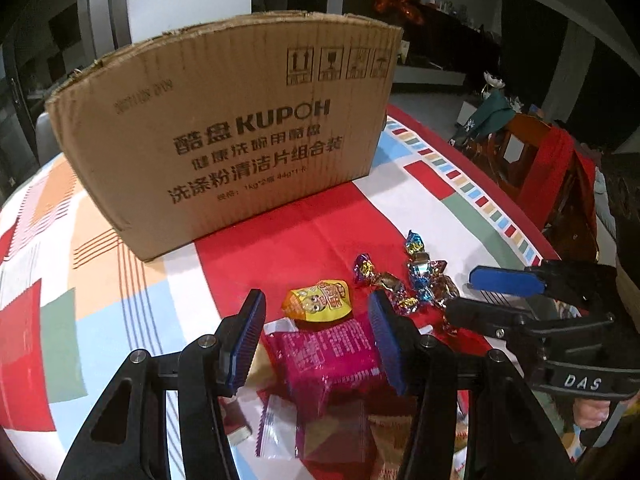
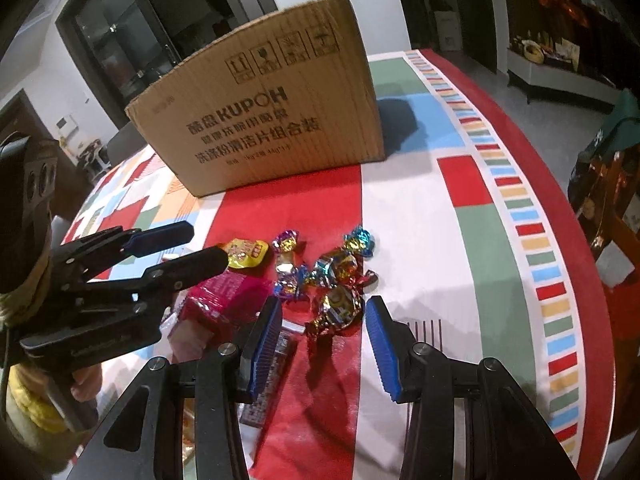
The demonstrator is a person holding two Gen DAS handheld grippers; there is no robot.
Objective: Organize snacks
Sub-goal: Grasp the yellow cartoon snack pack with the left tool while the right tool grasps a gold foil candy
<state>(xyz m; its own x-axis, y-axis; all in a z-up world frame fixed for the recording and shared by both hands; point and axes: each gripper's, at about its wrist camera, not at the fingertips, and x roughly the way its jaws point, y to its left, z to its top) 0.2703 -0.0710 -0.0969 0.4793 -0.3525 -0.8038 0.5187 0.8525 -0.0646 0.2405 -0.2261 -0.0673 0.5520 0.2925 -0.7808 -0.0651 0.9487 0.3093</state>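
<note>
Both tongs half open, gripping nothing; left tongs (image 1: pixel 316 340) over pink packet (image 1: pixel 332 354); right tongs (image 2: pixel 324 340) over candies (image 2: pixel 336 308).

Both views are lit from overhead indoor light: the desk with its bright patchwork cloth (image 1: pixel 400 208) is well exposed, while the room behind sinks into dimness. The tall brown cardboard box (image 2: pixel 272 120) throws a soft dark shadow onto the cloth to its right. Foil-wrapped candies (image 2: pixel 336 276) glint with small glare spots. Fisheye distortion bows the box's top edge and curves the desk rim; the corners vignette to black. Focus is fairly sharp, slightly soft at the edges.
</note>
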